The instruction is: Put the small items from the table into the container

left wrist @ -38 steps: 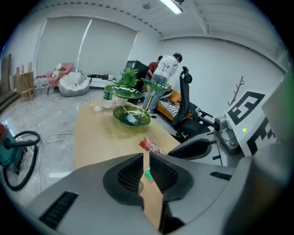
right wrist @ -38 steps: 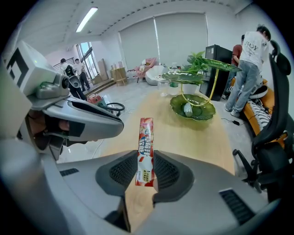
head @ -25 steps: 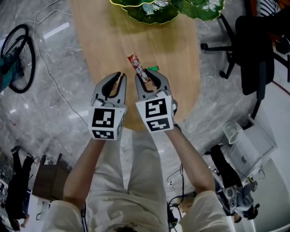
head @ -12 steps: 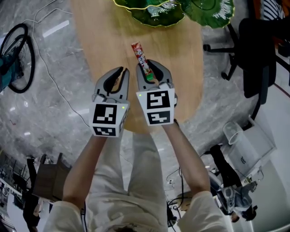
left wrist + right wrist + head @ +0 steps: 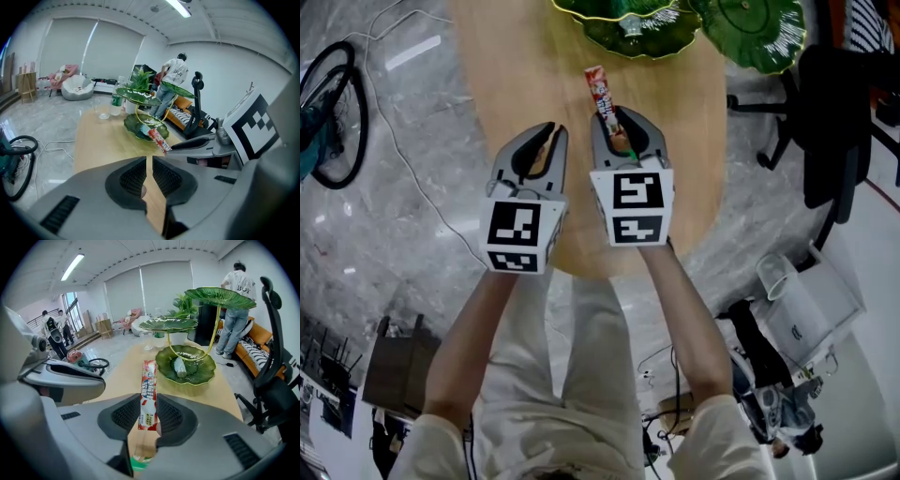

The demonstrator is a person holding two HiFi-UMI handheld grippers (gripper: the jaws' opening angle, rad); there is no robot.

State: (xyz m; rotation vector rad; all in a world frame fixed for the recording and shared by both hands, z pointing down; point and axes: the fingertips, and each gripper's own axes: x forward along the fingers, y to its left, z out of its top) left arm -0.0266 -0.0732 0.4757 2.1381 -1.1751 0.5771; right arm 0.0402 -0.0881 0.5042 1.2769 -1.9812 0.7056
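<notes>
One snack stick [image 5: 601,92] pinched in right gripper [image 5: 622,120], now closer to leaf dish [image 5: 598,36] | left gripper [image 5: 149,164] jaws nearly together, empty | drop likely next

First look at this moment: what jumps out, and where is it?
The red-and-white snack packet stands out first: it sticks out from between the jaws of the right gripper, which is clamped on it above the wooden table. Just beyond sits the tiered green leaf-shaped dish, with a wrapped item in its lowest bowl. The left gripper hangs alongside, jaws together on nothing.
</notes>
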